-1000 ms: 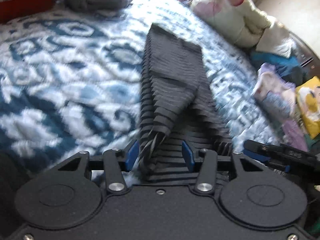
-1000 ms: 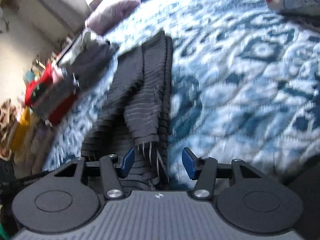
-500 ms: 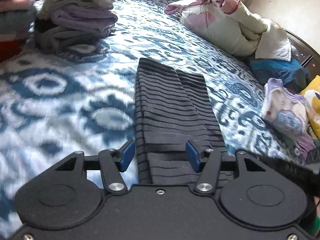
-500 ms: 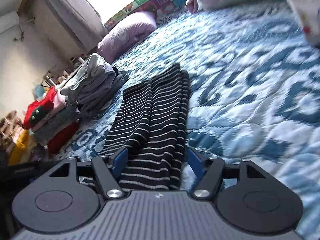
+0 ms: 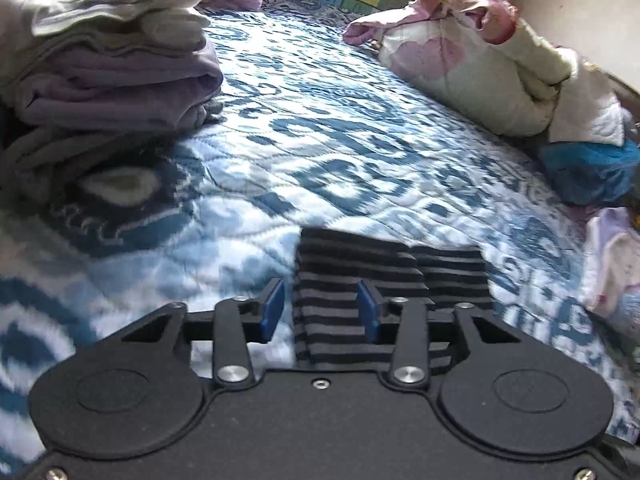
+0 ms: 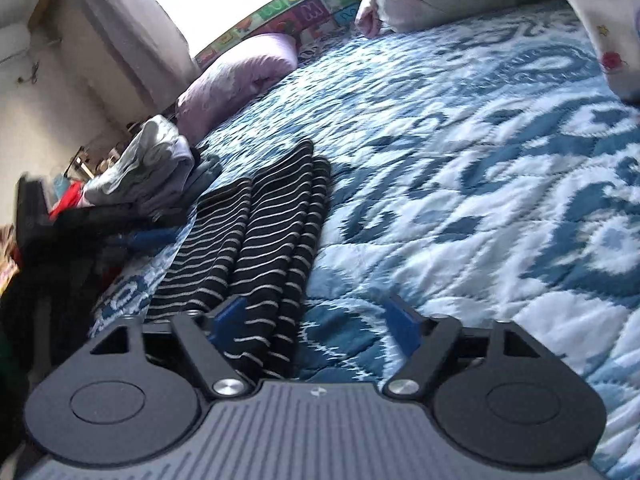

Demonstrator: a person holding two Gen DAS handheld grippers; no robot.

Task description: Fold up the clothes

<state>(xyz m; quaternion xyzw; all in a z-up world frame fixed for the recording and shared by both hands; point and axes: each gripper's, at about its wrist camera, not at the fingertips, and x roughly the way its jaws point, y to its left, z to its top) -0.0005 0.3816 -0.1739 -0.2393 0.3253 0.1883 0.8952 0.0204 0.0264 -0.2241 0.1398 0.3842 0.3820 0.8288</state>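
Garment: striped garment (image 6: 256, 236), black with thin pale stripes, folded into a long narrow strip of several layers, flat on the blue-and-white quilt (image 6: 460, 184).
Long axis: runs away from both cameras, from the grippers toward the pillow (image 6: 236, 76); stripes lie across it.
Far end: points up the bed, near the stack of folded clothes (image 5: 108, 68).
Left gripper (image 5: 320, 312): jaws closing, moderate gap; the garment's left folded edge lies between the pads, right pad on the cloth, left pad apart from it.
Right gripper (image 6: 316, 320): jaws opening, wide; garment's right edge and bare quilt between them, nothing gripped.
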